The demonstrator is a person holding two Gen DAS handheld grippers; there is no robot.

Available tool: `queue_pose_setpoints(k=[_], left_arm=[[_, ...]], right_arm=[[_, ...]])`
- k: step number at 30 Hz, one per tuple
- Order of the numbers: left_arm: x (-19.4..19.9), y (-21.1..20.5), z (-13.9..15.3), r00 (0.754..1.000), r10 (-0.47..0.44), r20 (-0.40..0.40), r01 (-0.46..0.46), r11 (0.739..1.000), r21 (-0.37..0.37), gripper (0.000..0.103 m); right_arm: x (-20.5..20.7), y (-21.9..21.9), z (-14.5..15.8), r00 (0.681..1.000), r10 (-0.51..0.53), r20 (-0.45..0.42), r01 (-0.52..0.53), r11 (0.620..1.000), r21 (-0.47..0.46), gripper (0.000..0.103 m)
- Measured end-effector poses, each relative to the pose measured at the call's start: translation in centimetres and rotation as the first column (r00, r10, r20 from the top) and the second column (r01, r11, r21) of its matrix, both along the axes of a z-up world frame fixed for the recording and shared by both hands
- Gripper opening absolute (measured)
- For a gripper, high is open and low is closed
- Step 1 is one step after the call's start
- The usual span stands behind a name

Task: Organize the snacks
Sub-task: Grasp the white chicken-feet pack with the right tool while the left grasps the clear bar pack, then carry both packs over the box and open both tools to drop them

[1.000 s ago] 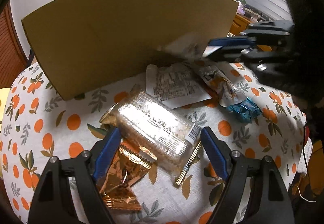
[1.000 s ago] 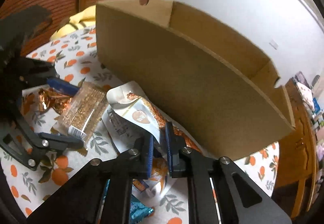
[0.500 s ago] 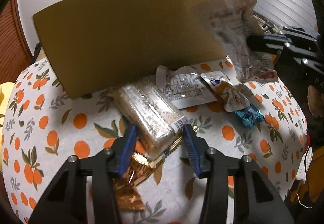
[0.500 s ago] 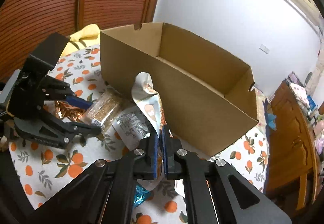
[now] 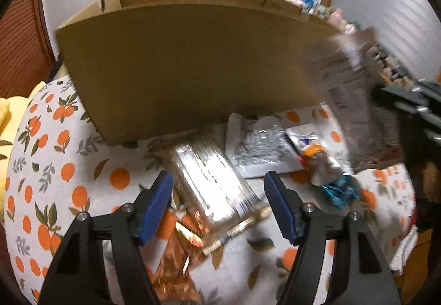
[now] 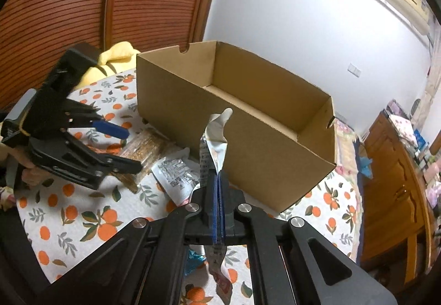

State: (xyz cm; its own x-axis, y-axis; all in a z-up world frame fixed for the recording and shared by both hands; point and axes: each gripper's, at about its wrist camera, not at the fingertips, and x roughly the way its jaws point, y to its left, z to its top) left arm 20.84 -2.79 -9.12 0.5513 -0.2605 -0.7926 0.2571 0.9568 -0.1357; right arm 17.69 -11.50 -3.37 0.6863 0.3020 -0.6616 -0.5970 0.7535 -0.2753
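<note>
Snacks are scattered on an orange-print tablecloth [image 5: 49, 156] before an open cardboard box [image 6: 248, 139], which stands upright and shows a bare interior in the right wrist view.

Right gripper [image 6: 218, 194]: jaws are pressed together on a silver snack pouch [image 6: 216, 136]; the pouch is held upright, clear of the cloth, beside the box's near wall. In the left wrist view the same pouch [image 5: 347, 90] is seen blurred at the right.

Left gripper [image 5: 217, 194]: jaws are spread wide and nothing is held. A clear cracker pack [image 5: 212, 183] lies between the blue pads, on the cloth; whether it is touched cannot be told.

Items lying on the cloth:
- copper foil wrapper [image 5: 176, 258], partly under the cracker pack;
- white printed packet [image 5: 259, 150], just beyond the cracker pack, near the box;
- small white-and-orange pouch [image 5: 317, 156], beside the printed packet;
- teal foil wrapper [image 5: 340, 192], just beside that pouch.
</note>
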Motion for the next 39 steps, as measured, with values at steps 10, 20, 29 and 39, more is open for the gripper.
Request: queue_pose_setpoints(k=[10, 20, 29, 39], left_arm=[[1.0, 0.0, -1.0, 0.999, 0.039, -0.008, -0.038, 0.998, 0.047, 0.049], [-1.9, 1.5, 0.4, 0.999, 0.024, 0.049, -0.026, 0.999, 0.029, 0.039], [-3.1, 1.5, 5.8, 0.989, -0.008, 0.149, 0.01, 1.0, -0.007, 0.04], [-2.1, 1.0, 10.8, 0.971, -0.045, 0.235, 0.048, 0.999, -0.006, 0.04]], right_arm=[[0.1, -0.7, 1.6, 1.0, -0.009, 0.017, 0.009, 0.999, 0.044, 0.0], [0.2, -0.7, 3.2, 0.999, -0.001, 0.036, -0.001, 0.998, 0.061, 0.0], [-0.1, -0.2, 5.0, 0.997, 0.016, 0.073, -0.021, 0.998, 0.066, 0.0], [0.5, -0.1, 7.2, 0.993, 0.028, 0.114, -0.037, 0.996, 0.076, 0.0]])
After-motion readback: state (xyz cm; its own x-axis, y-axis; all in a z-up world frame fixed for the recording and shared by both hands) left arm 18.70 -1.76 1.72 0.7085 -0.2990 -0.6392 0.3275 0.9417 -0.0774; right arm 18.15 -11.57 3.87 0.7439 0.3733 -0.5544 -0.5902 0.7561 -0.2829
